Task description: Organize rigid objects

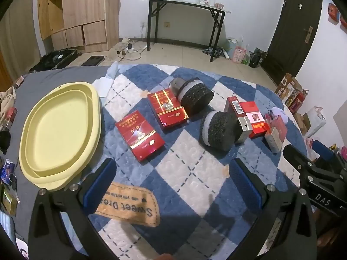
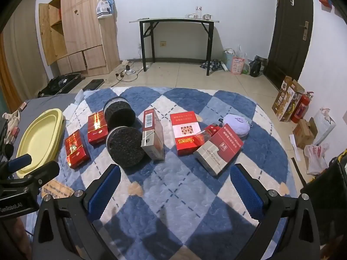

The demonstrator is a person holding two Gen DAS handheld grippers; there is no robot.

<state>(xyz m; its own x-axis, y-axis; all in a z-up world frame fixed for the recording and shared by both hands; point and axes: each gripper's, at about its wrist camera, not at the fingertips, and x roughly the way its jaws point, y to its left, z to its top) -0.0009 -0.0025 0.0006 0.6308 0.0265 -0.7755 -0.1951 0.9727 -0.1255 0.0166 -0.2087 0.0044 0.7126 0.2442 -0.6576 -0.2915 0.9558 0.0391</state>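
Observation:
Several red cigarette boxes lie on a blue-and-white checked blanket (image 1: pixel 180 169). Two flat red boxes (image 1: pixel 139 135) (image 1: pixel 167 108) lie left of centre; others, a red-and-white box (image 2: pixel 185 130) and a silver-and-red box (image 2: pixel 218 148), lie to the right. One box (image 2: pixel 153 134) stands on edge. Two black foam-covered cylinders (image 1: pixel 219 127) (image 1: pixel 193 95) lie on their sides between them. A pale yellow oval tray (image 1: pixel 58 134) sits empty at the left. My left gripper (image 1: pixel 173 186) and right gripper (image 2: pixel 175 186) are both open and empty, above the blanket's near part.
A lilac pouch (image 2: pixel 237 122) lies behind the right boxes. Clutter lies along the bed's left edge. Beyond the bed are a tiled floor, a black-legged table (image 2: pixel 173 20), a wooden cupboard (image 2: pixel 80 32), a dark door and cardboard boxes (image 2: pixel 286 99).

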